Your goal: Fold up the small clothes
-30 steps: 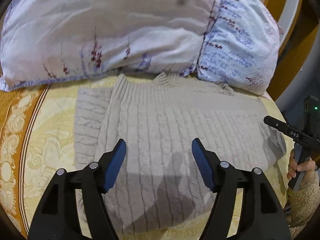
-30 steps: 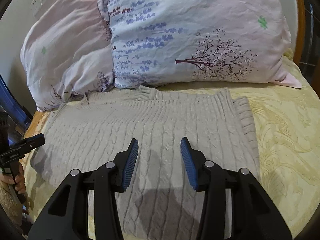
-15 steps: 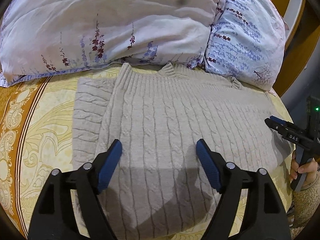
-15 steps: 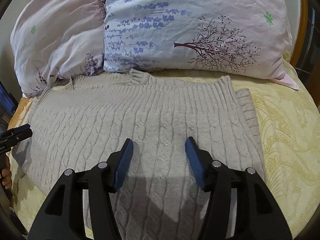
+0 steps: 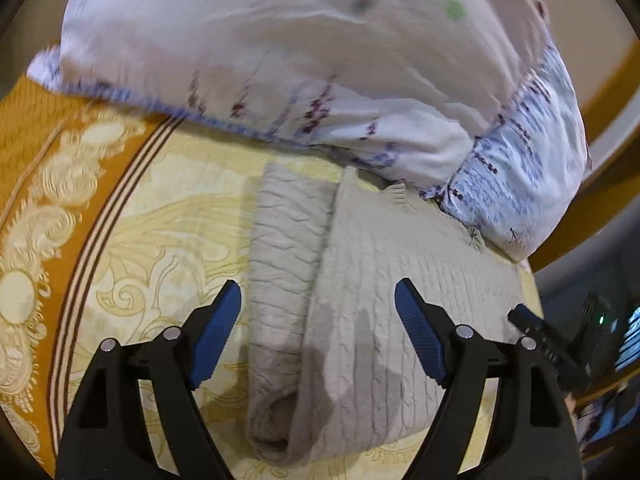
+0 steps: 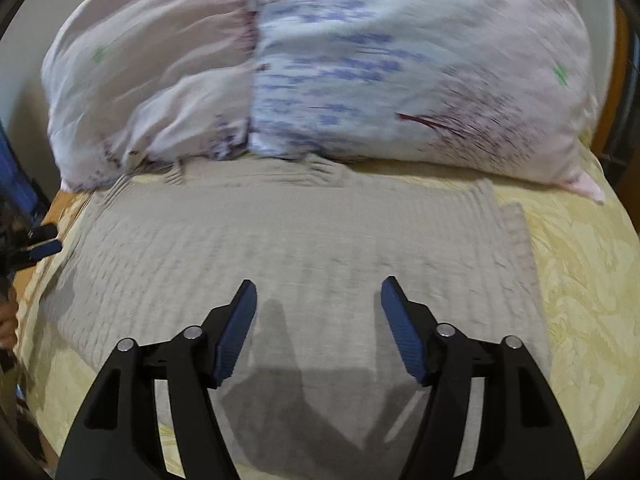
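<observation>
Left tool (image 5: pixel 318 308) opening, right tool (image 6: pixel 318 304) opening, both empty above sweater (image 6: pixel 304 248)

Item: beige cable-knit sweater (image 5: pixel 372 280) (image 6: pixel 296 248), ribbed hem and collar, lying flat on yellow patterned bedspread (image 5: pixel 168 232) (image 6: pixel 580 280), partly folded w/ one sleeve tucked in along the side edge, forming a narrow strip beside the main body. Collar end sits toward the pillows (image 5: pixel 280 60) (image 6: pixel 320 60), touching or just under their front edge; knit surface mostly smooth, few wrinkles, both views motion-blurred.
</observation>
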{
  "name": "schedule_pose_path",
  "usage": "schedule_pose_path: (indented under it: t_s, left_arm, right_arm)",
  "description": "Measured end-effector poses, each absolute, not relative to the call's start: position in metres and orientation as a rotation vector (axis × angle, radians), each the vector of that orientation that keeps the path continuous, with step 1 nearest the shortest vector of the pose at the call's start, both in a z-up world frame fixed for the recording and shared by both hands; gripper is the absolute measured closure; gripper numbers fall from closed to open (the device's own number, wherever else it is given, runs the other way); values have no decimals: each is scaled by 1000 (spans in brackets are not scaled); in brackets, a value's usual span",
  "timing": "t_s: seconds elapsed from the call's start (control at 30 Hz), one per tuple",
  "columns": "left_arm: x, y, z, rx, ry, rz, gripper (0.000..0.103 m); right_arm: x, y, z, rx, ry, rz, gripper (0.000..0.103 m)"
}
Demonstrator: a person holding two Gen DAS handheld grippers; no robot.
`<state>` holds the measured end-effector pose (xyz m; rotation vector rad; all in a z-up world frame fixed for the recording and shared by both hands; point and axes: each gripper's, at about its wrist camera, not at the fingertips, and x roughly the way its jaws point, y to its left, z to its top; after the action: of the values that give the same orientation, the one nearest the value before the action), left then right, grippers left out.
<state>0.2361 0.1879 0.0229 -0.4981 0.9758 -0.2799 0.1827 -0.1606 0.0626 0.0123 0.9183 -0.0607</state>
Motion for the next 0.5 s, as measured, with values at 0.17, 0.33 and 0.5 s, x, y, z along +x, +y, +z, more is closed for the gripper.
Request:
schedule_pose_path:
  t_s: [0.17,0.33,0.5]
  left_arm:
    - [240,189,11,-541,1017,-292,24]
    - [244,183,9,-543,1026,-309,22]
    - [247,180,7,-552,1034,-306,21]
  right_arm:
    - [189,-136,57,-28,924,-22,32]
    - [192,-128,51,-24,938,-13,32]
    - [193,-127,49,-24,942,-18,32]
